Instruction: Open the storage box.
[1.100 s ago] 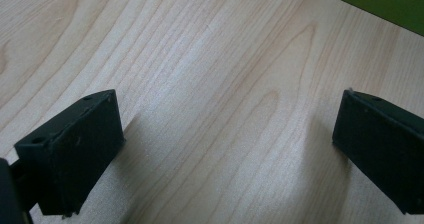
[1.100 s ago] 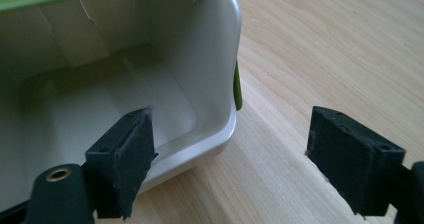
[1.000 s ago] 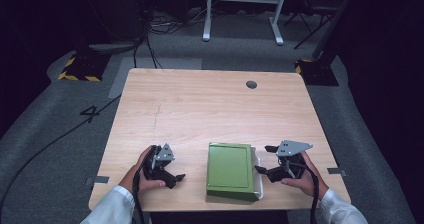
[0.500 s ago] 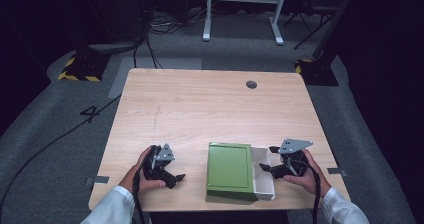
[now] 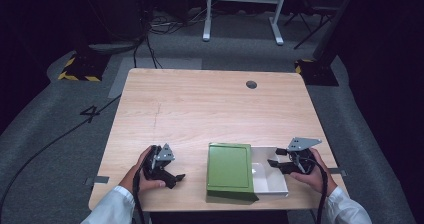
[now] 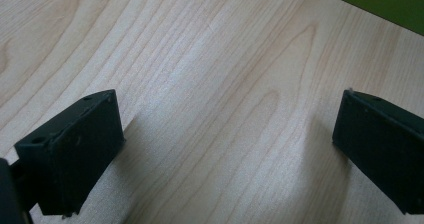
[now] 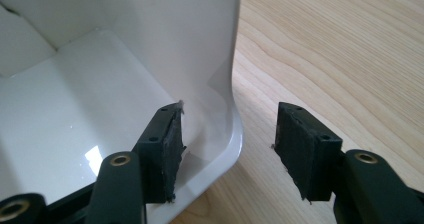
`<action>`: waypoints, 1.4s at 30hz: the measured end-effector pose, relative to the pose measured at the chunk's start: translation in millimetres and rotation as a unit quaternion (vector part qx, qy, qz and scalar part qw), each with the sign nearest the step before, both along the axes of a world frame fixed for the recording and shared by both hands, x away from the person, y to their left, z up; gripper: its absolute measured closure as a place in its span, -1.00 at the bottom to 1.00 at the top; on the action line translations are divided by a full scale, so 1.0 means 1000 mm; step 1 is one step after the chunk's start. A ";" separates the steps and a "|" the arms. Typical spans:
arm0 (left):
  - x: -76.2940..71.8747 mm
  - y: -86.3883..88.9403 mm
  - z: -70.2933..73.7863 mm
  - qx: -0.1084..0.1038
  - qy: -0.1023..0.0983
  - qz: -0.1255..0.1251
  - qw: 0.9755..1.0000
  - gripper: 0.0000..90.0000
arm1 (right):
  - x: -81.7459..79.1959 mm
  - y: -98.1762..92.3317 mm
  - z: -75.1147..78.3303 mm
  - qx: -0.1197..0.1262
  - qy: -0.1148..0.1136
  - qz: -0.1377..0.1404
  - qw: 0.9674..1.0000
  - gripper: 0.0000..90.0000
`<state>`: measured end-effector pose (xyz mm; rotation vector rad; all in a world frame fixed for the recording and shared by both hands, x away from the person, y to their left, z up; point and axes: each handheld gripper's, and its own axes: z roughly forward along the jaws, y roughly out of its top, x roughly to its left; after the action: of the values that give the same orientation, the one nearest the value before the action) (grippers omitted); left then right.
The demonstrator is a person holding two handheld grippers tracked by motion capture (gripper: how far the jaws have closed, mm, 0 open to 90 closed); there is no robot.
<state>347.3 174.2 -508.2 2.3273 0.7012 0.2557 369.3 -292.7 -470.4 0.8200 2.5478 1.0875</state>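
**Green lid slid aside, white tray showing at the desk's near edge**

A pale wooden desk (image 5: 210, 109) stood on a grey floor, with a small dark round grommet (image 5: 251, 84) set near its far right corner. Close to the near edge lay a flat green rectangular lid (image 5: 229, 170), and from under its right side a shallow glossy white tray (image 5: 270, 179) stuck out, its inside bare where it showed.

The person's right hand held the right gripper (image 5: 278, 164) over the tray's right part, its grey three-cornered plate on top. In the right gripper view its jaws stood apart astride the tray's rounded corner wall (image 7: 220, 109): one jaw inside the tray, near or against the wall, the other outside above the wood, with a clear gap between that jaw and the wall.

The left gripper (image 5: 175, 178) rested on the desk well to the left of the green lid, held in the person's left hand, a white sleeve (image 5: 112, 206) coming in from below. In the left gripper view its jaws were wide apart over bare wood, and an edge of the green lid (image 6: 380, 4) crossed the upper right corner.
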 end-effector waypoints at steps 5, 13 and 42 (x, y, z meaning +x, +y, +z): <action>0.000 0.000 0.000 0.000 0.000 0.000 1.000 -1.00 | 0.001 -0.006 -0.001 0.001 -0.001 -0.008 1.000 0.00; 0.000 0.000 0.000 0.000 0.000 0.001 1.000 -1.00 | 0.001 -0.013 -0.004 -0.004 0.000 -0.012 1.000 -0.01; 0.000 0.000 0.000 0.000 0.000 0.003 1.000 -1.00 | -0.001 -0.023 0.006 0.002 -0.013 -0.016 1.000 -0.39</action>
<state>346.9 174.2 -508.2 2.3259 0.7071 0.2587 367.9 -315.7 -464.8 0.8391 2.5043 1.0857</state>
